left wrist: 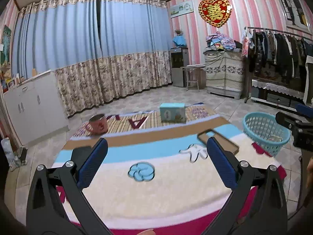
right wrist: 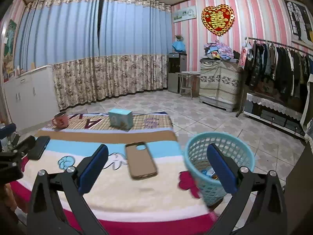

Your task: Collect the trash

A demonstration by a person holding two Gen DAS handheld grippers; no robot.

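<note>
A light blue mesh basket point(right wrist: 219, 156) stands on the tiled floor at the blanket's right edge, with bits of trash point(right wrist: 209, 173) in its bottom. My right gripper point(right wrist: 157, 150) is open wide with nothing between its blue pads, and its right finger shows in front of the basket. My left gripper point(left wrist: 156, 156) is also open and empty above the blanket point(left wrist: 156, 186). The basket point(left wrist: 266, 133) lies to its right. A brown phone case point(right wrist: 140, 160) lies flat on the blanket between the two grippers; its corner point(left wrist: 219, 141) shows behind the left gripper's right finger.
At the blanket's far end stand a pink mug point(right wrist: 60, 120) and a teal box point(right wrist: 120, 118) on a woven mat. White cabinets point(right wrist: 29, 98) line the left wall and a clothes rack point(right wrist: 277, 66) the right. Curtains hang across the far wall.
</note>
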